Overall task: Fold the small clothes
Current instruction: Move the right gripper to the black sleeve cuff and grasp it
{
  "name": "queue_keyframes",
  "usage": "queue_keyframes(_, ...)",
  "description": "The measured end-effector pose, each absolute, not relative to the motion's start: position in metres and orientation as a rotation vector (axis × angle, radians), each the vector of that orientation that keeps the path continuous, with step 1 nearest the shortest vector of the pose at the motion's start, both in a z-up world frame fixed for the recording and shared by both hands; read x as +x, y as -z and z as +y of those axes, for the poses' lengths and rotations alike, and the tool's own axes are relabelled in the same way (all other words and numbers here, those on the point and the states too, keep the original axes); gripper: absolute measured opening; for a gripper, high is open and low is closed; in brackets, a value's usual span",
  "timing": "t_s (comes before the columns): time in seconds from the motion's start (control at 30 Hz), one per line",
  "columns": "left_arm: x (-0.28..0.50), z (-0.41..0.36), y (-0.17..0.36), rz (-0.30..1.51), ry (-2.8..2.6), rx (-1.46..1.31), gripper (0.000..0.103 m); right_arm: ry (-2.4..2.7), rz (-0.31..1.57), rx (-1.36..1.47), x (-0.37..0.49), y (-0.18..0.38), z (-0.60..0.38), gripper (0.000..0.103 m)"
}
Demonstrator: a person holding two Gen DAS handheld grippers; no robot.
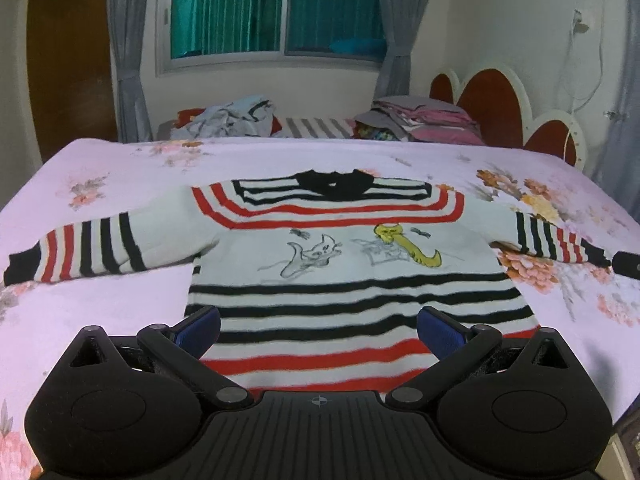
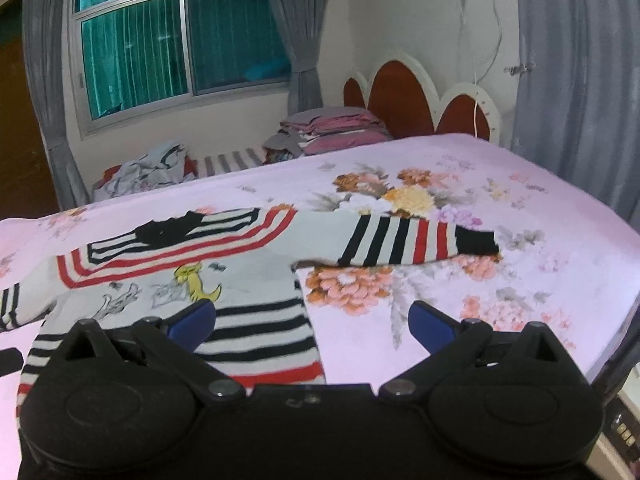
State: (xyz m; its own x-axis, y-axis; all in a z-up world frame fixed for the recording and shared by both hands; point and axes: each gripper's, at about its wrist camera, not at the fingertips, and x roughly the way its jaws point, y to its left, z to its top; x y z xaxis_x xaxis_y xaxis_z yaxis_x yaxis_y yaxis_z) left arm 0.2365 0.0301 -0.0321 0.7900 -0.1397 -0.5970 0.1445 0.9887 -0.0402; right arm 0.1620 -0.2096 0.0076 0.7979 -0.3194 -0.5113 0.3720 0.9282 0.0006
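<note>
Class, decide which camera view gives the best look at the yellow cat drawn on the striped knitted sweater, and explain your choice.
The left wrist view shows the yellow cat drawing best: it faces the white, black and red striped knitted sweater nearly square on, with both sleeves spread. The right wrist view shows the cat smaller, skewed, near the open right gripper.

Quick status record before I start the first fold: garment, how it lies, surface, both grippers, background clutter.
garment: striped sweater, white with black and red bands, cat drawings on the chest
lay: spread flat, front up, both sleeves out to the sides, unfolded
surface: pink floral bedsheet
left gripper: open, empty, over the hem
right gripper: open, empty, over the sweater's side edge by the hem
background: loose clothes pile and folded stack at the far side, below the window
</note>
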Motion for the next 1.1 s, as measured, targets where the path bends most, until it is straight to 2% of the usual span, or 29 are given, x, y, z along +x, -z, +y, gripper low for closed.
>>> queue_keyframes(0.2, 0.26, 0.037, 0.036, 0.654, 0.203, -0.05, 0.103, 0.387, 0.534, 0.112, 0.176, -0.01, -0.215, 0.101)
queue_keyframes(0.47, 0.289, 0.023, 0.043, 0.644, 0.246, -0.094, 0.103, 0.47, 0.517, 0.212, 0.195, -0.007, -0.266, 0.082)
queue_keyframes(0.7, 0.329, -0.011, 0.049, 0.66, 0.193, -0.057, 0.103, 0.49, 0.5, 0.291, 0.225, 0.004, -0.325, 0.071)
queue_keyframes(0.8, 0.351, -0.033, 0.054, 0.702, 0.176, -0.052, 0.103, 0.513, 0.516, 0.349, 0.239, 0.015, -0.36, 0.058)
queue_keyframes(0.87, 0.365, -0.053, 0.057, 0.713, 0.175, -0.031, 0.103, 0.541, 0.525, 0.38, 0.247, 0.024, -0.387, 0.041)
queue_keyframes(1.1, 0.4, -0.124, 0.067, 0.778, 0.185, 0.086, 0.103, 0.626, 0.536, 0.604, 0.267, 0.071, -0.485, 0.043)
